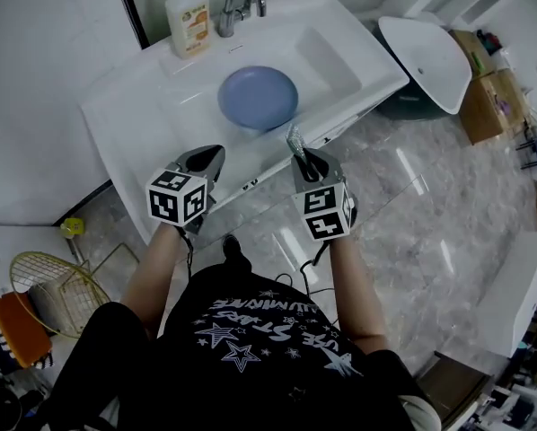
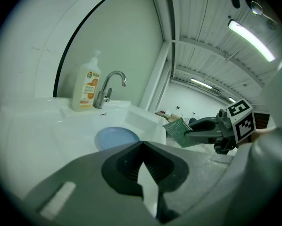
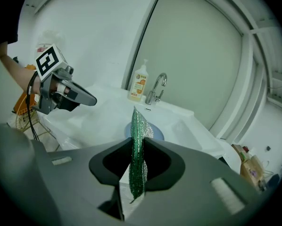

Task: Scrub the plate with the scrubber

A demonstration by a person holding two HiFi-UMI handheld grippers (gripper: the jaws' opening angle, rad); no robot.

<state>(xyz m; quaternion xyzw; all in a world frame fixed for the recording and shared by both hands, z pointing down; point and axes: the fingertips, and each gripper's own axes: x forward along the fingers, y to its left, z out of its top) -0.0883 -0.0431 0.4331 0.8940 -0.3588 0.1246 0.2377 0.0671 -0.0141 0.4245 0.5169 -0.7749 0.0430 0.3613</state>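
Writing first. The soap bottle (image 1: 188,18) on the back ledge of the sink (image 1: 125,106) carries an orange label; its print is too small for me to read. My black shirt (image 1: 250,348) has white lettering and stars, upside down from the head camera, and I can't read it with any certainty. The marker cubes show only black-and-white squares.

Task things. The blue plate (image 1: 258,97) lies flat in the sink's basin, in front of the faucet (image 1: 237,3), with bare white basin all round it. The green scrubber (image 3: 138,149) is pinched edge-on in my right gripper (image 3: 137,142), jaws closed on it, most of the pad standing up past the tips. My left gripper (image 2: 141,145) has its jaw tips meeting with nothing between them.

Edges and room. Both grippers hang over the sink's front edge, apart from each other, neither touching the plate. The way from that edge into the basin is unobstructed. Bottle and faucet stand close together at the sink's back.

Surface and room. The sink is glossy white against a white wall. The floor (image 1: 412,205) beside it is grey veined marble. Another white basin (image 1: 426,57) stands just past the sink's far end, cardboard boxes (image 1: 488,92) beyond it. A gold wire chair (image 1: 48,281) stands off the sink's other end.
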